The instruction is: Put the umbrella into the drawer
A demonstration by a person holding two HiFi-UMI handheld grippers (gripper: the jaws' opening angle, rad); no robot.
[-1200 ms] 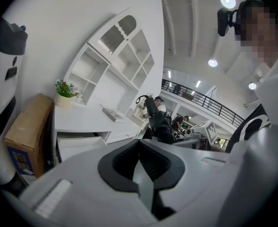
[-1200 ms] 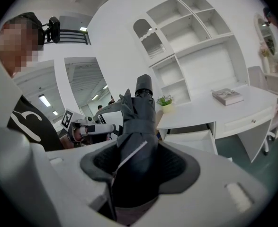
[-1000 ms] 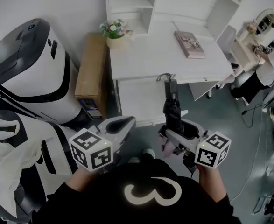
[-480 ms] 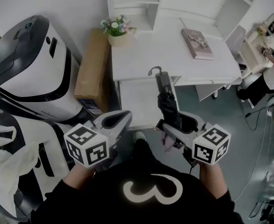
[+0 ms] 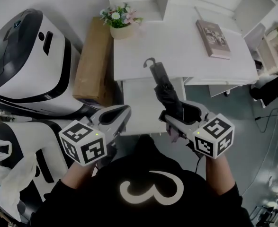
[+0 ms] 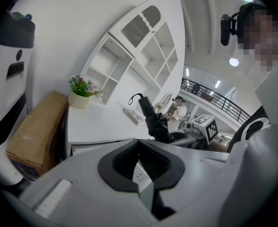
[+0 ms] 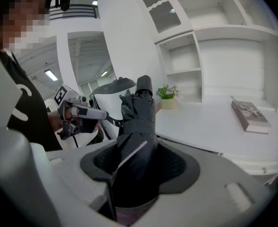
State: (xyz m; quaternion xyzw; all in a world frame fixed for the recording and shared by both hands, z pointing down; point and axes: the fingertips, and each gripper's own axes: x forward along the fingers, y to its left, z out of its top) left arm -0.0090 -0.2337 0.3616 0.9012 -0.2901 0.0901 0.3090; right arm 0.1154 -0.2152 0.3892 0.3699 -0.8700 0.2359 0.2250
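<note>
Close in front of my chest, both hands are held low with the grippers aimed away from me toward the desk (image 5: pixel 176 46) and tipped downward, marker cubes nearest my body. On my right side, the right gripper (image 5: pixel 181 113) has its jaws spread fairly wide and clamped on the thick near end of the folded black umbrella (image 5: pixel 163 86); dark fabric fills the whole space between the pads. From that grip the umbrella runs out toward the far side, leaning a little left, and its hooked handle lies over the desk's near edge. Its body hangs above the white drawer (image 5: pixel 139 105), which stands pulled out from under the desk top; it is not inside it. On my left, the left gripper (image 5: pixel 124 111) sits level with the right one and near the drawer's near left corner, its jaw tips brought together with nothing between them. Farther off, a book (image 5: pixel 213 32) lies on the desk at right, a flower pot (image 5: pixel 121 20) stands at its far left corner, and a cardboard box (image 5: pixel 94 63) rests beside the desk.
</note>
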